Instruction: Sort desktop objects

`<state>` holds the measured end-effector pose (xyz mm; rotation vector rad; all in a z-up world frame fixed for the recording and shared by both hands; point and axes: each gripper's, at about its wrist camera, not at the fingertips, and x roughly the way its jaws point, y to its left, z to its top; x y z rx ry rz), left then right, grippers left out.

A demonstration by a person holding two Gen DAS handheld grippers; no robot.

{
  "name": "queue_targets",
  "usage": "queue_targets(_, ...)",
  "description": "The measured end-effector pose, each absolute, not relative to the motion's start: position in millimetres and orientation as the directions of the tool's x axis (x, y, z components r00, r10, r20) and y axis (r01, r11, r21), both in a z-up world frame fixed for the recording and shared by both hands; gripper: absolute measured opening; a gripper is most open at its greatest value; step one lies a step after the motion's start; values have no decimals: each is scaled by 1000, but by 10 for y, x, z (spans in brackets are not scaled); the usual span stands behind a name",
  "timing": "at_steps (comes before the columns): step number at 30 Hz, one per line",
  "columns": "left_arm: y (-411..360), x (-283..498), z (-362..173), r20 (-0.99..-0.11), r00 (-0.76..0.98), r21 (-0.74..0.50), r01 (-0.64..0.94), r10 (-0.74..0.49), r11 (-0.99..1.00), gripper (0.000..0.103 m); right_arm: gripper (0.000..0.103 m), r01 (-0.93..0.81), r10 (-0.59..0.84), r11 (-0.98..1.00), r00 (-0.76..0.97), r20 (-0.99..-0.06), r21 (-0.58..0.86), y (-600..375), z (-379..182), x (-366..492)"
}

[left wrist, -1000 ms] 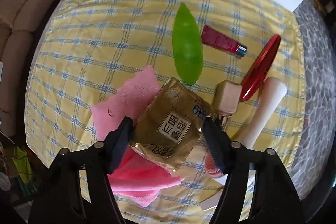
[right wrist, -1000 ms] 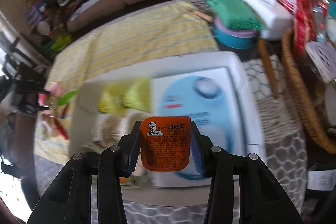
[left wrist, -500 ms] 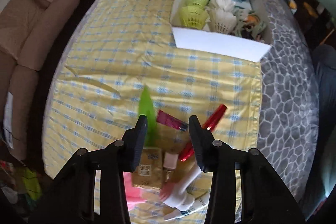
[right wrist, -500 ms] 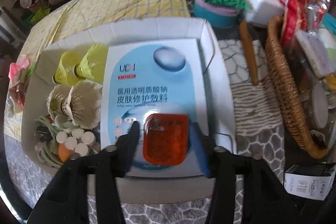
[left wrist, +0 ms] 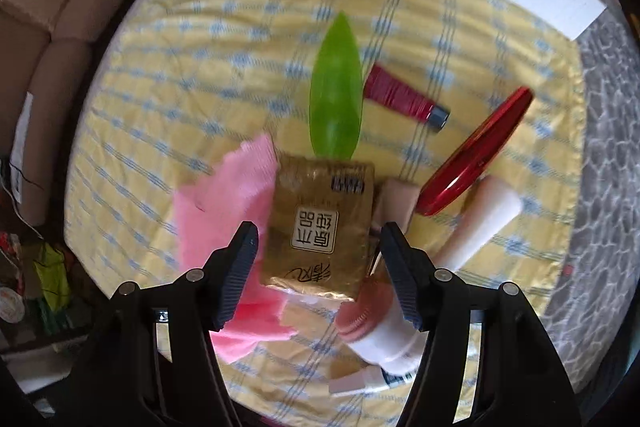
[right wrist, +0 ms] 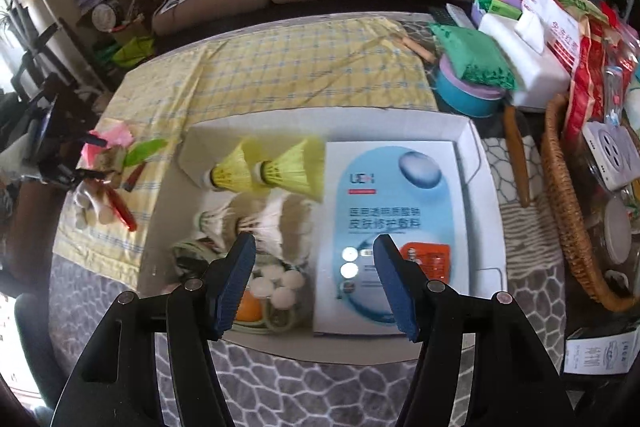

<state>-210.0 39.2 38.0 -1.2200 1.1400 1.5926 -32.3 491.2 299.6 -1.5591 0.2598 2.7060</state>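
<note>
Gold pack [left wrist: 320,227] lies between the spread jaws of our left gripper [left wrist: 318,239], which hold nothing; it rests near the cloth's near edge, on top of a pink cloth [left wrist: 224,195] and touching the base of a green leaf [left wrist: 336,87].

Our worry is the crowding. A beige cap [left wrist: 396,199], a red case [left wrist: 476,155] and a white tube [left wrist: 480,227] sit just beside the right finger, so closing here could pinch the cap or drag the pink cloth along with the pack. The foil looks slick, and we judge it could slip if caught by an edge.

Our right gripper [right wrist: 314,255] hangs open and empty over the white box [right wrist: 476,147], where an orange sauce packet [right wrist: 426,259] lies on a blue sheet [right wrist: 392,187].

The pack's label reads "原木纯品". The sheet shows what looks like "UEH" and blurred Chinese lines. The packet's print is too small to read.
</note>
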Motion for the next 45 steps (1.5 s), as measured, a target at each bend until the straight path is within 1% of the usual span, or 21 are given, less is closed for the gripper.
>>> queue_targets(1, 366, -2133, 404, -973, -201, 164, -945, 109, -284, 64, 63, -94, -74, -986, -505, -860, 139, 4904, 2993, -332)
queue_targets(2, 339, -2181, 401, -972, -201, 156, -939, 119, -308, 55, 63, -98, -71, -985, -504, -861, 139, 4918, 2982, -328)
queue_targets(3, 317, -2213, 380, -973, -200, 154, -934, 114, -322, 43, 63, -104, -70, -984, -505, -860, 142, 4929, 2982, -322)
queue_targets(6, 263, -2178, 343, -979, -171, 130, -943, 112, -307, 41, 63, -117, -85, -979, -513, -854, 168, 4969, 2973, -293)
queue_targets(9, 229, -2150, 450, -973, -170, 112, -938, 154, -328, 36, 63, -116, -82, -979, -516, -853, 165, 4983, 2986, -245)
queue_targets(15, 395, -1855, 955, -943, -224, 136, -934, 246, -331, 34, 63, -156, -79, -968, -557, -826, 198, 5197, 3098, -40)
queue_targets(19, 1015, -1419, 1356, -926, -221, 148, -959, 308, -243, 33, 63, -174, -54, -968, -566, -822, 183, 5345, 3143, 75)
queue_targets(22, 1656, -1196, 1592, -910, -184, 115, -973, 372, -200, 32, 63, -171, -4, -979, -538, -843, 114, 5368, 3078, 97)
queue_targets(24, 2208, -1059, 1662, -902, -176, 121, -980, 395, -161, 32, 63, -169, 14, -982, -512, -859, 85, 5393, 2984, 110)
queue_targets(26, 2685, -947, 1653, -900, -161, 115, -984, 405, -138, 32, 63, -169, 4, -981, -503, -864, 94, 5434, 2898, 138)
queue_targets(28, 3087, -838, 1570, -908, -163, 131, -985, 387, -108, 32, 63, -152, -12, -983, -512, -859, 105, 5423, 2876, 202)
queue_targets(30, 3383, -730, 1493, -917, -171, 158, -985, 360, -65, 32, 63, -117, -28, -988, -525, -851, 105, 5358, 2894, 275)
queue_targets(32, 3416, -715, 1456, -922, -166, 153, -986, 350, -64, 32, 63, -66, -65, -991, -540, -839, 120, 5254, 2933, 344)
queue_targets(34, 3302, -740, 1409, -925, -157, 138, -987, 345, -80, 37, 64, -20, -101, -991, -560, -822, 135, 5125, 2995, 406)
queue_targets(35, 3172, -763, 1383, -925, -151, 123, -987, 348, -102, 43, 65, -6, -115, -990, -566, -817, 143, 5087, 3014, 414)
queue_targets(36, 2983, -810, 1364, -923, -150, 107, -984, 353, -140, 53, 66, 8, -130, -988, -573, -809, 153, 5029, 3043, 419)
queue_targets(37, 2861, -805, 1334, -921, -159, 103, -980, 356, -172, 59, 69, 20, -138, -988, -581, -802, 155, 4961, 3069, 414)
queue_targets(38, 2660, -832, 1299, -915, -170, 87, -968, 366, -234, 71, 71, 24, -134, -989, -584, -801, 148, 4926, 3078, 395)
queue_targets(39, 2466, -855, 1269, -911, -171, 59, -955, 375, -292, 76, 71, 19, -120, -991, -586, -801, 134, 4891, 3080, 365)
queue_targets(42, 1930, -861, 1048, -898, -192, -24, -877, 395, -480, 77, 71, -29, -113, -987, -582, -806, 160, 4934, 3054, 285)
queue_targets(45, 1732, -819, 841, -897, -180, -105, -801, 404, -590, 77, 71, -79, -101, -980, -590, -801, 181, 5020, 3051, 290)
